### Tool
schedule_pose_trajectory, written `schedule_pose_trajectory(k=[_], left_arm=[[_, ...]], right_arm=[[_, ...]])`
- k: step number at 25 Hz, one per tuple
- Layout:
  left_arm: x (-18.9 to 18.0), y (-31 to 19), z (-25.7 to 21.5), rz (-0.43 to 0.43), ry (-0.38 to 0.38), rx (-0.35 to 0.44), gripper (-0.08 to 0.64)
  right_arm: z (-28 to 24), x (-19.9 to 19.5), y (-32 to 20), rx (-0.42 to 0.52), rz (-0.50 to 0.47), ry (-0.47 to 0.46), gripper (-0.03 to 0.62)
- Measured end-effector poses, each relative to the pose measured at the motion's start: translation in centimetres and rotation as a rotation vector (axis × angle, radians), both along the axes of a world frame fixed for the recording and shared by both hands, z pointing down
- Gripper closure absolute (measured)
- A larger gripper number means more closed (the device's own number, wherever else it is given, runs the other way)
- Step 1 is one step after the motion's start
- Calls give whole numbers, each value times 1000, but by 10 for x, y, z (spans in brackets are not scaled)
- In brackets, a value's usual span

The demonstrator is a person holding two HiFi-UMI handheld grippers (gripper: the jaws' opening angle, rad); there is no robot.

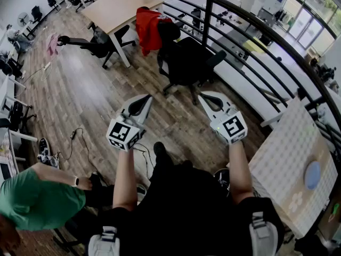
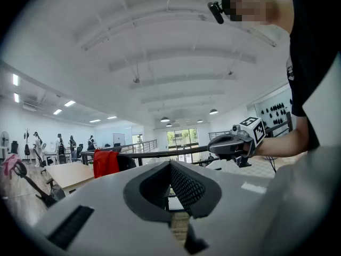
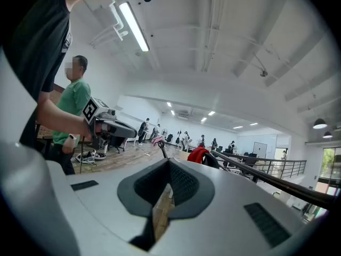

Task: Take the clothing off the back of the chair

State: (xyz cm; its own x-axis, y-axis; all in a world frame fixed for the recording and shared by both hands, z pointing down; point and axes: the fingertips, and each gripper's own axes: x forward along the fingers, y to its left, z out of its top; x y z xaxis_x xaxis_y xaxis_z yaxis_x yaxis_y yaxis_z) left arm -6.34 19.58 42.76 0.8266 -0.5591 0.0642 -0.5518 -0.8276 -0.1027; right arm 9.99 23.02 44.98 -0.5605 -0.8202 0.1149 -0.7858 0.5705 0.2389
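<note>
A red garment [image 1: 148, 28] hangs over the back of a black office chair [image 1: 186, 63] far ahead, beside a wooden table. My left gripper [image 1: 147, 98] and right gripper [image 1: 202, 96] are held level side by side, well short of the chair, both shut with nothing between the jaws. In the left gripper view the red garment [image 2: 105, 163] shows small in the distance, left of my closed jaws, and the right gripper [image 2: 212, 143] floats at the right. The right gripper view has the garment [image 3: 198, 154] just right of the jaw tips and the left gripper [image 3: 132, 131] at left.
A black curved railing [image 1: 256, 31] runs along the right. A light wooden table [image 1: 120, 7] stands behind the chair, with another black chair [image 1: 98, 44] and a pink cloth [image 1: 51, 42] to its left. A person in green [image 1: 37, 199] crouches at lower left. A white patterned table [image 1: 290, 159] stands at right.
</note>
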Motion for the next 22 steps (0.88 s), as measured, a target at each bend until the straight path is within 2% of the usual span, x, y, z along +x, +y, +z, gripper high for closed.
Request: schedule_pose_trajectory(k=[12,22], left_arm=[[-12,-10,16,-13,-8,-36,558],[-27,-44,18,-16,-18,-23,558]], right_arm=[[29,-9,-13,-58,-32,-7,595],[40,-22,-50,-77,-29,9,595]])
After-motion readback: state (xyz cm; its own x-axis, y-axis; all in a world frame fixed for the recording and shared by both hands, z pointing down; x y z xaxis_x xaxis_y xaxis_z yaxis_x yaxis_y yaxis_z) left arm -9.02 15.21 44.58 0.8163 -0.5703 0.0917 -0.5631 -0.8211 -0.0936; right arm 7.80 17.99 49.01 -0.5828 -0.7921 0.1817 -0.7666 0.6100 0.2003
